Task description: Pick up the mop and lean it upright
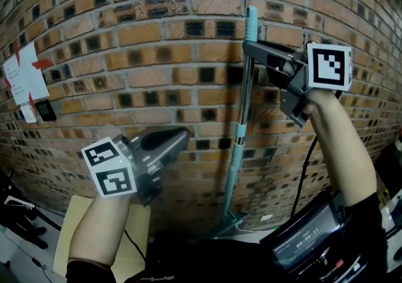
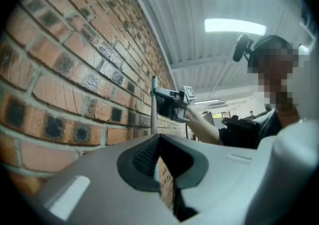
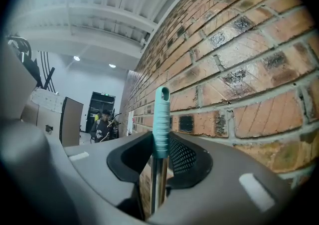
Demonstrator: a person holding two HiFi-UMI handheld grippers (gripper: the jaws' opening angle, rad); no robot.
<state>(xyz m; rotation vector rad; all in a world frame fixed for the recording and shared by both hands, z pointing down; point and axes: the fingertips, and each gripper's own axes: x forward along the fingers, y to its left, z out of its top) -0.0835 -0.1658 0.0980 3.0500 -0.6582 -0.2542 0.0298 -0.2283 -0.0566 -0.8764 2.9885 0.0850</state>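
Brick wall (image 1: pixel 157 43) fills the background, mop (image 1: pixel 239 144) upright against it.
Right gripper (image 1: pixel 250 49) is clamped on the mop's metal pole just under the teal end grip (image 3: pixel 161 119), with the pole between both pads. Mop head (image 1: pixel 229 222) sits low by the wall's foot. Left gripper (image 1: pixel 182 134) is lower, left of the pole and apart from it, jaws closed together, nothing in them.

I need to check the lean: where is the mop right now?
In the head view, right of centre, the mop stands nearly upright along the brick wall; the right gripper clamps its handle just below the teal grip.
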